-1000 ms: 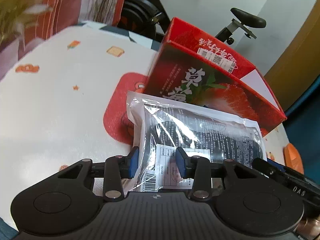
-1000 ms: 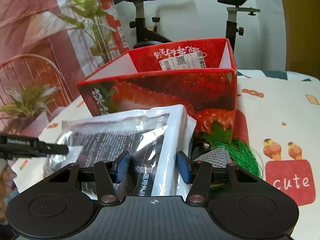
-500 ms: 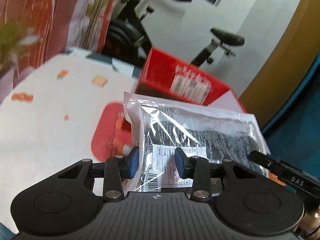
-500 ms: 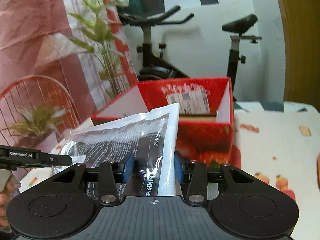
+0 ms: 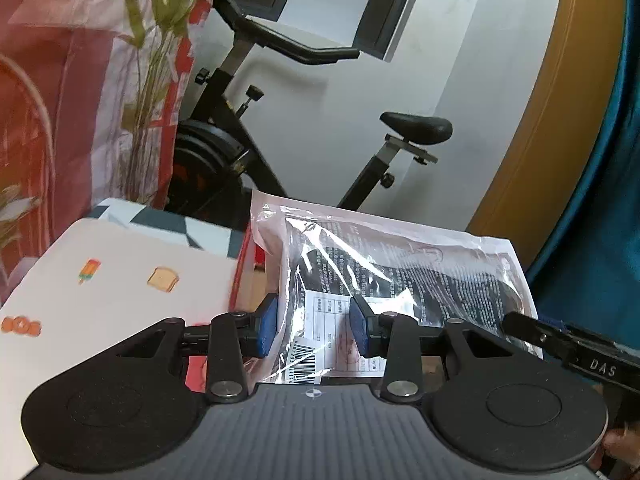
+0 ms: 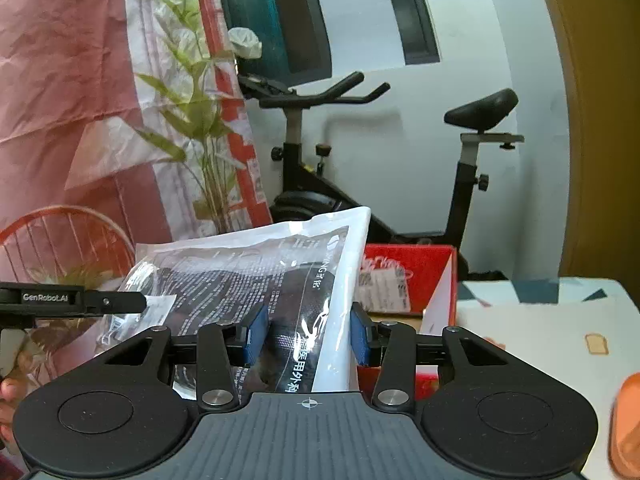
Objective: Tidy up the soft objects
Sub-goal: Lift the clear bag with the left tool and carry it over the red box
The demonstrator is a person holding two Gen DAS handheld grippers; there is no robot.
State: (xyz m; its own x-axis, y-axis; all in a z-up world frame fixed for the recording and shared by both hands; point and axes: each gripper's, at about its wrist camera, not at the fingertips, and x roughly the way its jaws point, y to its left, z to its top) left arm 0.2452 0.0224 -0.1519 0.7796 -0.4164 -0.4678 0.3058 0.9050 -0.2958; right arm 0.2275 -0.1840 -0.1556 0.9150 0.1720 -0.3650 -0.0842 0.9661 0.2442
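Note:
A clear plastic packet [image 5: 400, 264] with a dark soft item and printed labels inside is held up in the air by both grippers. My left gripper [image 5: 314, 326] is shut on its labelled end. My right gripper [image 6: 306, 336] is shut on the other end, the packet [image 6: 256, 280] spreading out in front of it. The red strawberry-print box [image 6: 416, 276] stands open just beyond and below the packet; in the left wrist view only a strip of its red wall [image 5: 242, 276] shows to the left of the packet. Each gripper's finger shows at the edge of the other's view.
The table with a white cartoon-print cloth [image 5: 120, 280] lies to the left of the box. An exercise bike [image 6: 312, 152] stands behind the table against a white wall. A plant [image 6: 200, 120] and a red-and-white hanging are at the left. An orange thing [image 6: 628, 420] is at the right edge.
Both grippers have lifted the packet from the table in front of the box up to above the box's rim. Both views have tilted upward, showing more of the wall and bike.

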